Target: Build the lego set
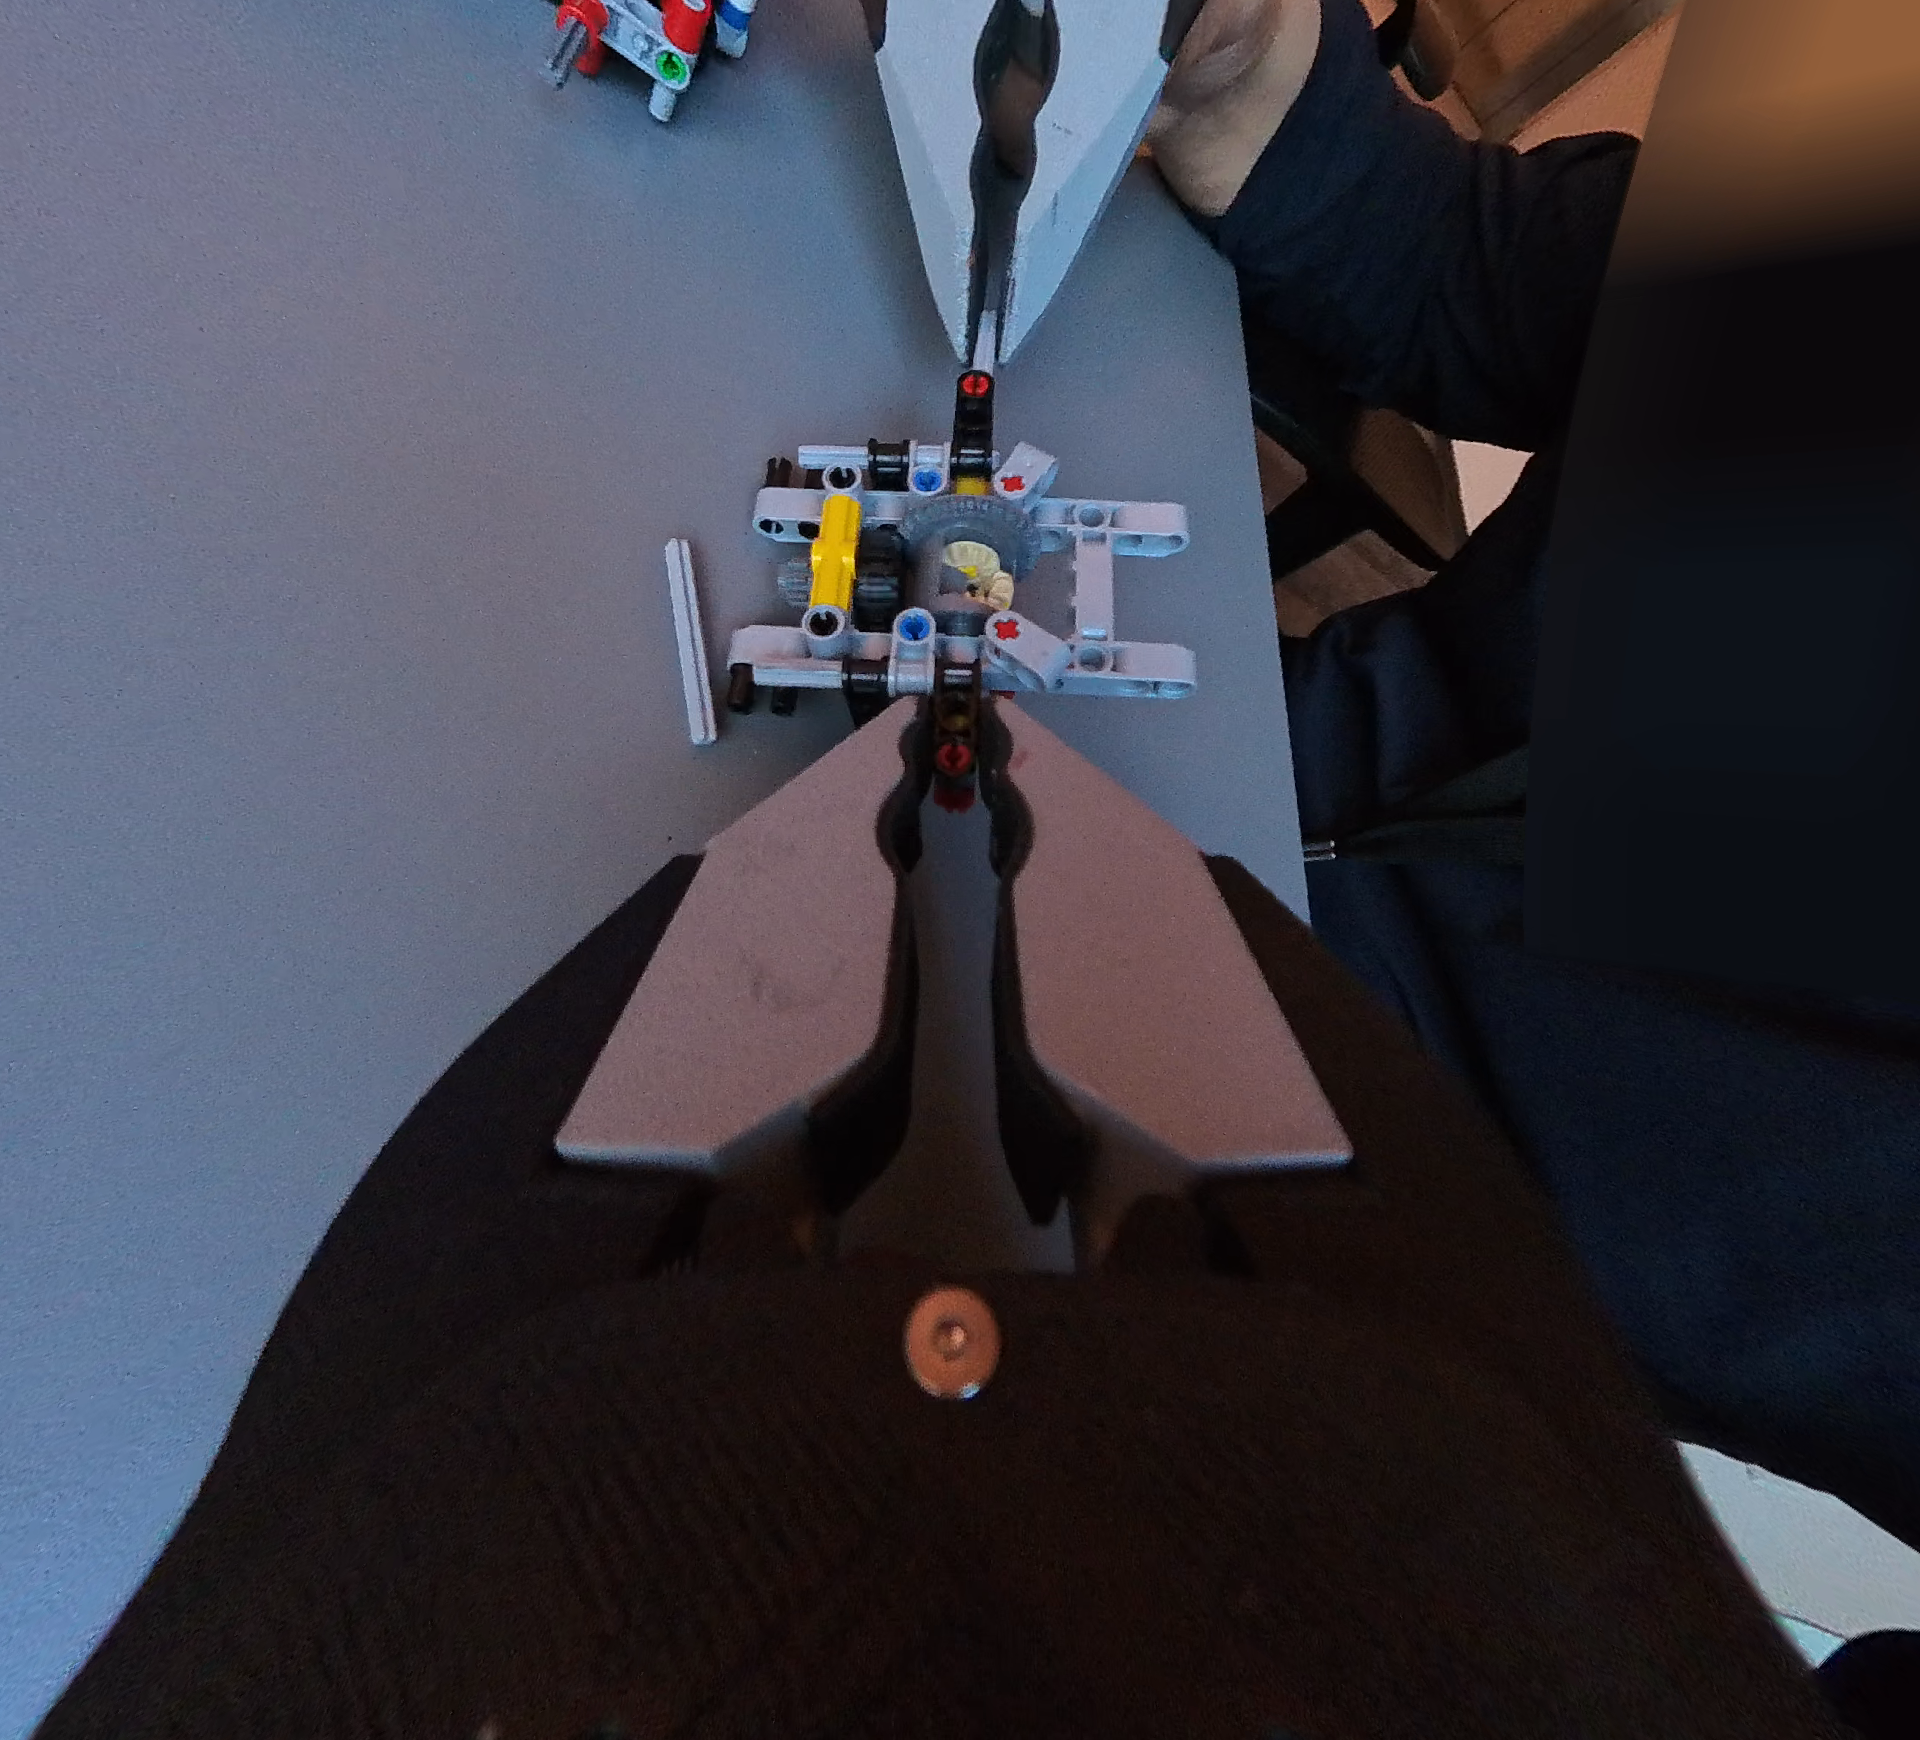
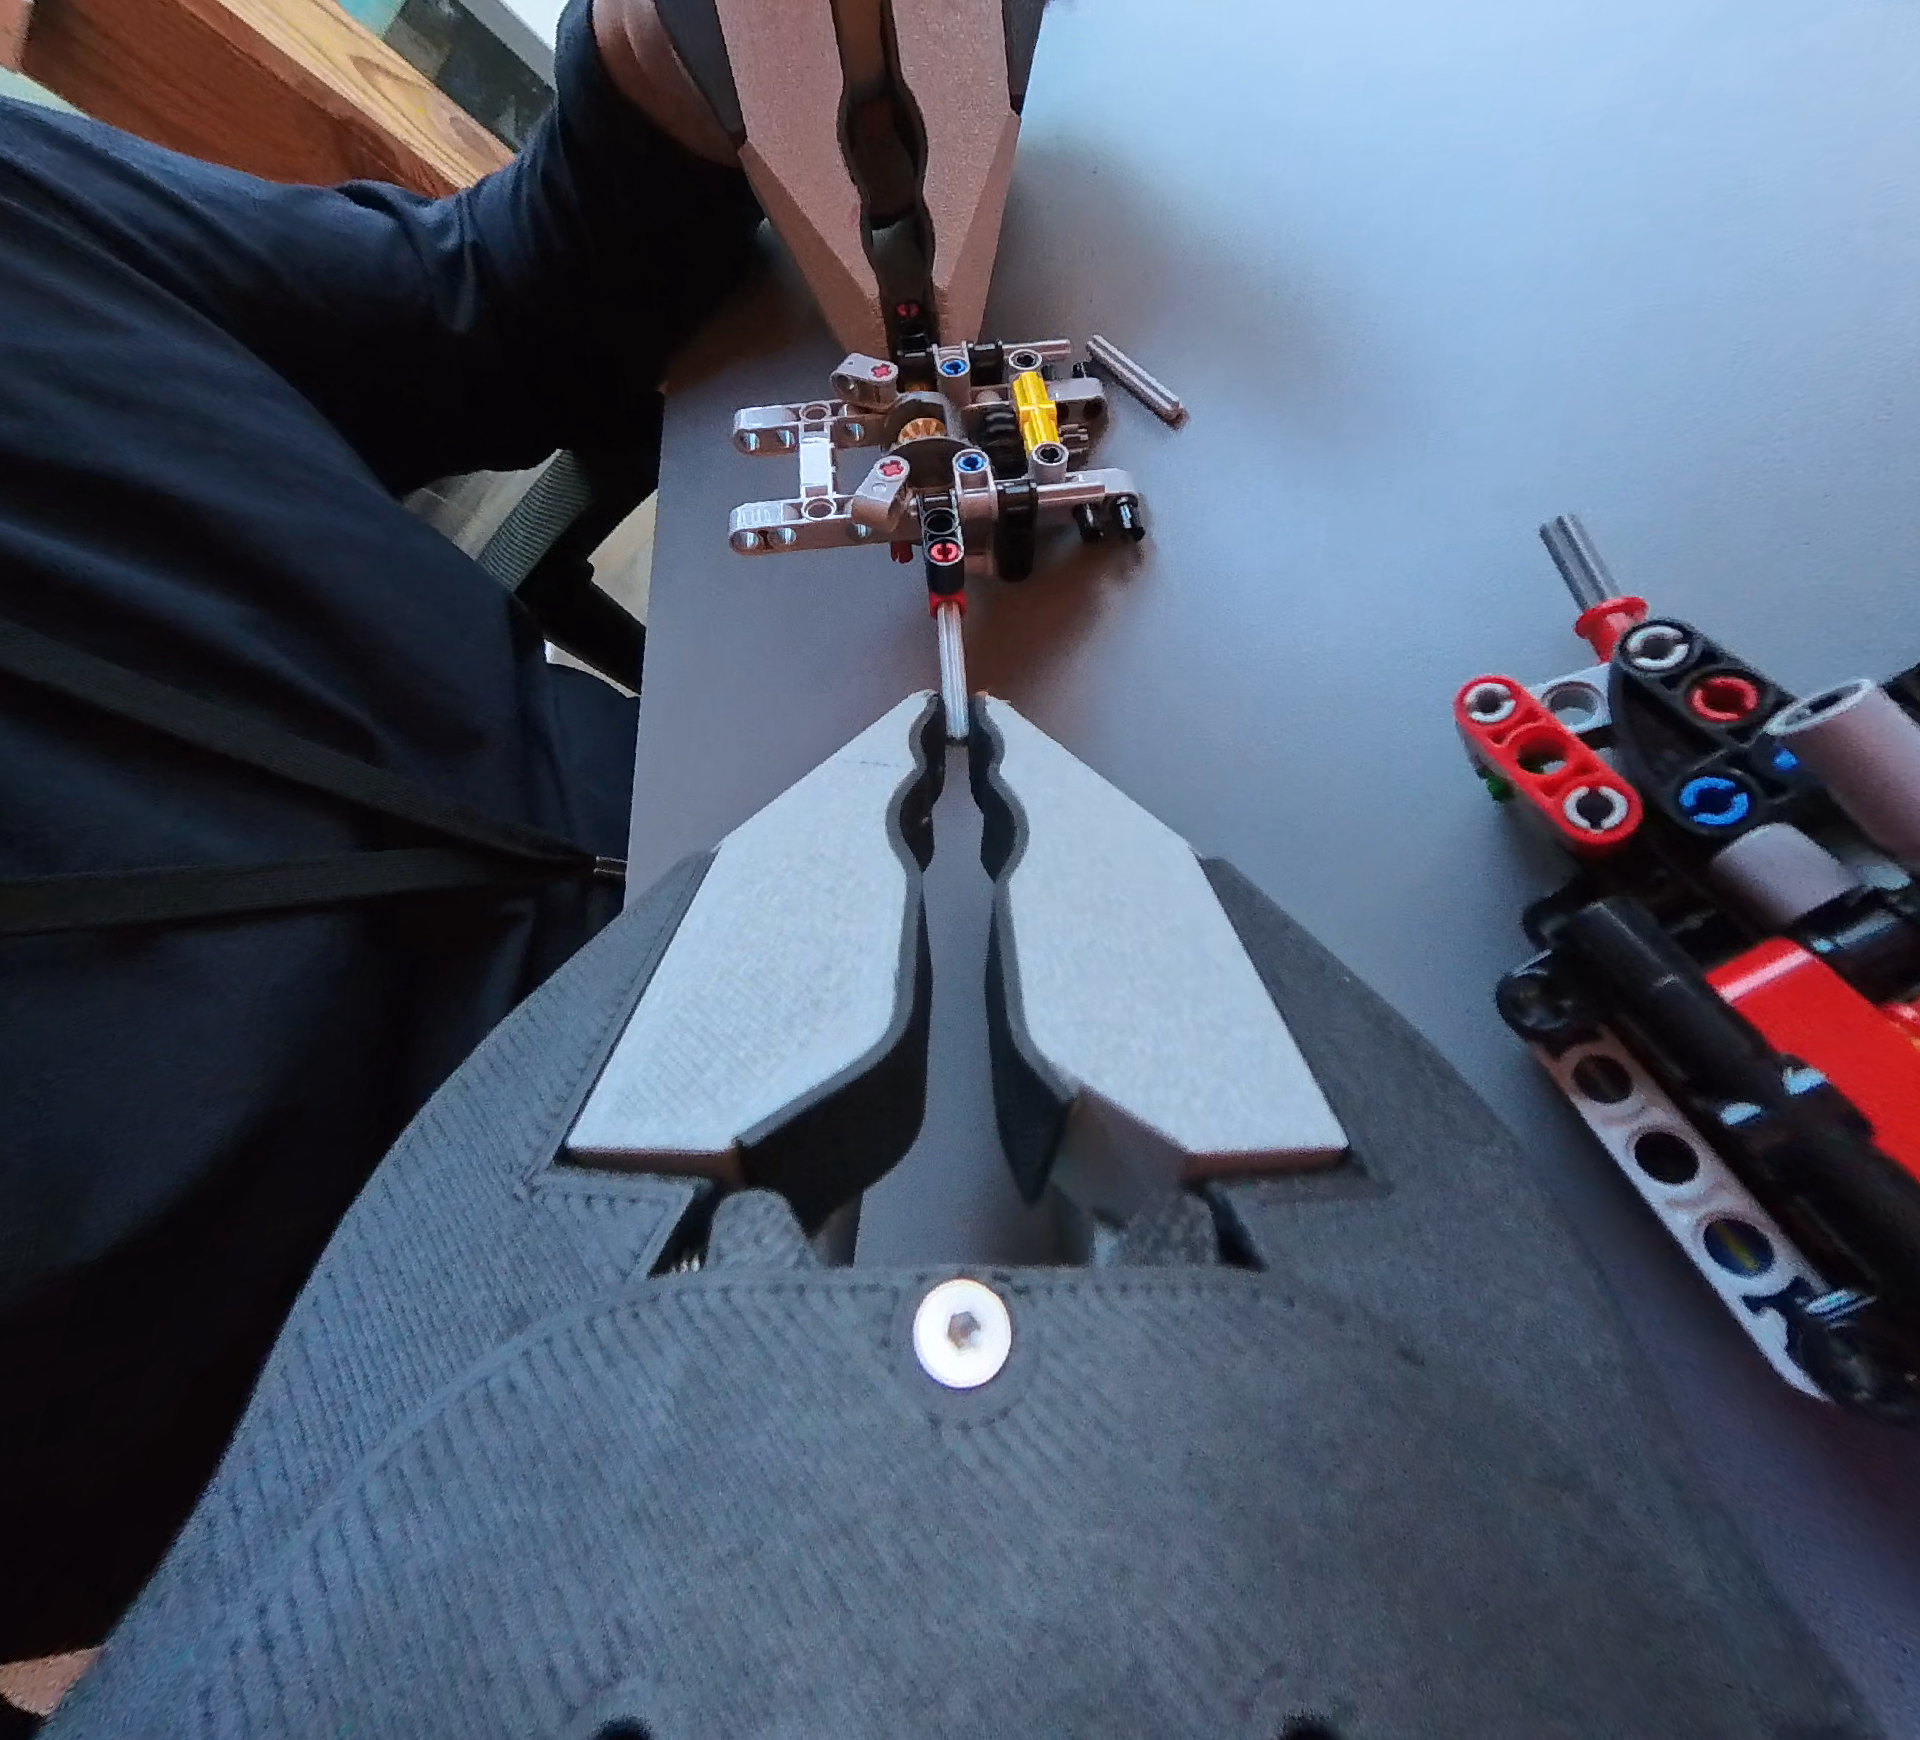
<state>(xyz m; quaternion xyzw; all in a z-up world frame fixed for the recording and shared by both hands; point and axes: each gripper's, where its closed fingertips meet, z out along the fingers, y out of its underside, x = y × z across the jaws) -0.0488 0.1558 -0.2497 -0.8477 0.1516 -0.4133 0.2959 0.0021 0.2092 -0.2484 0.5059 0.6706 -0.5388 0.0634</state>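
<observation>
left wrist view: left gripper (image 1: 951,734) was clamped on black connector stub (image 1: 954,734) of small grey plastic beam frame (image 1: 977,568), seemingly to brace it.
right wrist view: right gripper (image 2: 958,719) was pinched on thin light grey axle (image 2: 951,667) entering the frame's opposite side.

The brick assembly (image 1: 966,573) and loose grey axle (image 1: 691,641) look like smooth, glossy plastic on a matt grey tabletop (image 1: 312,443), the gripper bodies (image 2: 935,1534) show ridged matt printed plastic, and the sleeve (image 2: 260,319) is dark cloth.
</observation>
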